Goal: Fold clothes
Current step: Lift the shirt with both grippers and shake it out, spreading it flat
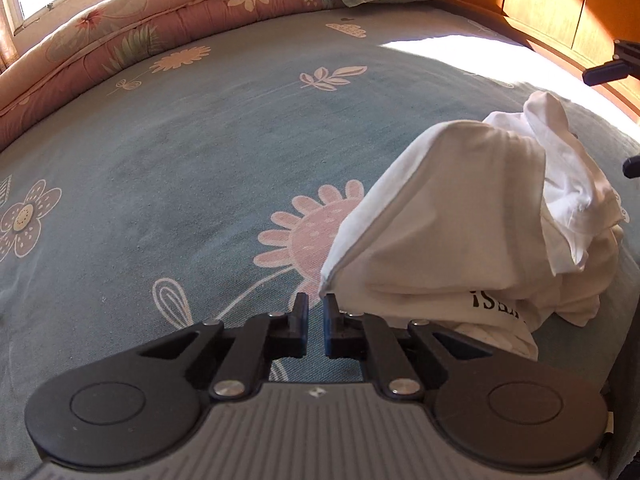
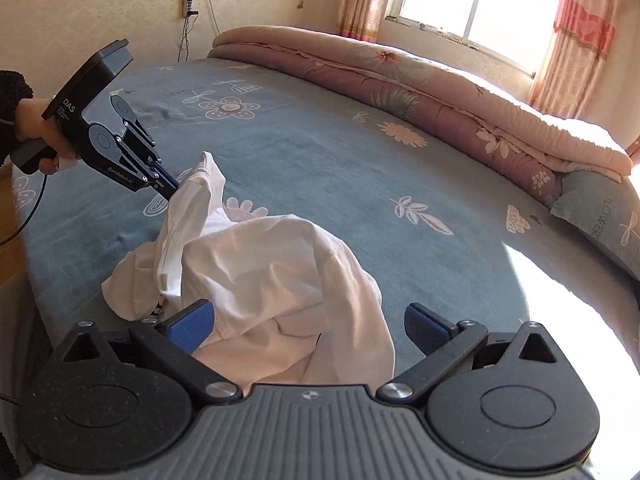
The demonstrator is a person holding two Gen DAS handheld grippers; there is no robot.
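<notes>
White shirt — corner pinched in left tool | right tool spread above it

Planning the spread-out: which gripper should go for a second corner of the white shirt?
Right gripper: open, empty, over the white shirt. The left gripper is shut on its hem.

Shirt lies on bed, quilt behind.
</notes>
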